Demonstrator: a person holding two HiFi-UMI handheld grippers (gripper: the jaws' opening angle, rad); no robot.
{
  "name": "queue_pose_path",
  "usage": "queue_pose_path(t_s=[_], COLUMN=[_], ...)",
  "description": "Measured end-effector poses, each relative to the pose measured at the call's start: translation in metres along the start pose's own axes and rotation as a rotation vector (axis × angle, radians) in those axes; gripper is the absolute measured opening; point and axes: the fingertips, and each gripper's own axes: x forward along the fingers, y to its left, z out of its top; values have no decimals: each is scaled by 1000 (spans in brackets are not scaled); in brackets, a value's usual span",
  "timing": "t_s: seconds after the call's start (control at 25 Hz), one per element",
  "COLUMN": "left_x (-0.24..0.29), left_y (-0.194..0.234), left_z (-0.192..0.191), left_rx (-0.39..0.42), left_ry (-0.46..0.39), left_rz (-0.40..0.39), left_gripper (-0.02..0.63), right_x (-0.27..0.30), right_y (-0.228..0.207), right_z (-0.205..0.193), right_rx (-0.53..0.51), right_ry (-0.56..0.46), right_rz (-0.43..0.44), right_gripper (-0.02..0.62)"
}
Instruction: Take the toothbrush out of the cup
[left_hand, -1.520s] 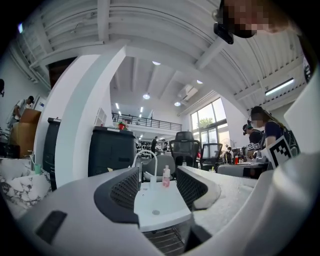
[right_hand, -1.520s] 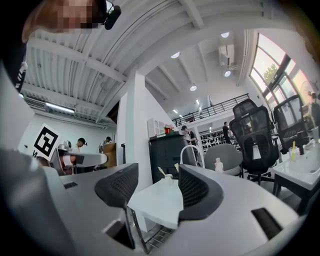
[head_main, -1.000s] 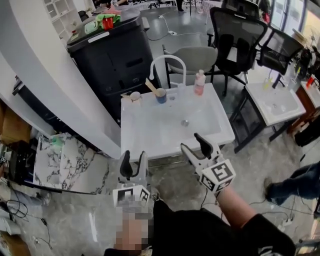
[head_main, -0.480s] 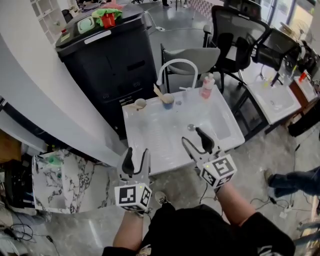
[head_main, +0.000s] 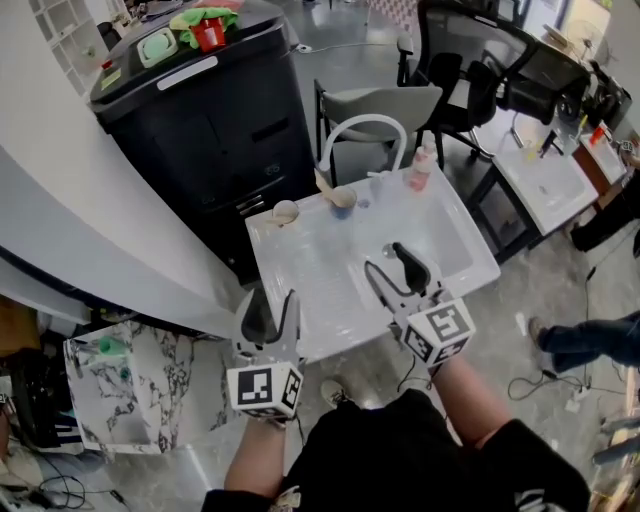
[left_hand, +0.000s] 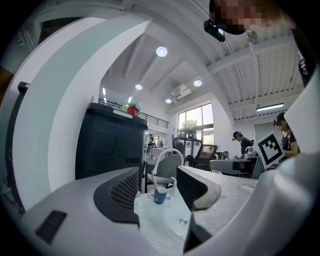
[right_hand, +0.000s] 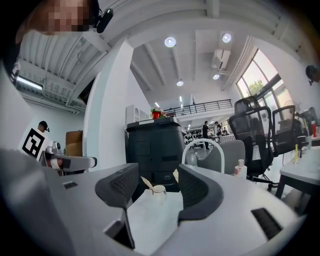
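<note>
A blue cup (head_main: 343, 203) stands at the back of the white sink (head_main: 300, 260), with a wooden-handled toothbrush (head_main: 324, 182) leaning out of it to the left. In the left gripper view the cup (left_hand: 160, 195) and toothbrush (left_hand: 153, 182) show far off between the jaws. My left gripper (head_main: 270, 305) is open and empty at the sink's front left edge. Over the front of the basin my right gripper (head_main: 388, 260) is also open and empty. It faces a small white cup (right_hand: 159, 190) with a wooden stick in it.
A white arched faucet (head_main: 365, 130) and a pink bottle (head_main: 421, 168) stand at the sink's back. The white cup (head_main: 286, 211) sits at the back left. A black cabinet (head_main: 215, 100) and a grey chair (head_main: 385, 105) lie behind. A second sink (head_main: 545, 175) is at the right.
Both grippers have moved forward from in front of the sink to its front edge. The sink and cup now appear closer. The jaws stay open as before.
</note>
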Motion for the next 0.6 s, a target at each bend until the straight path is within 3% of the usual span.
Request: queue_pose_path(t_s=[0.28, 0.6], left_x=[16, 38], left_y=[9, 5], left_z=[-2, -8], left_rx=[7, -6], left_ry=[2, 7], left_rz=[-12, 40], left_gripper=[221, 221], right_x=[21, 50], right_y=[-3, -24], right_z=[-9, -9], right_rx=[-11, -27], right_ry=[22, 25], right_rz=[7, 75], right_gripper=[250, 250])
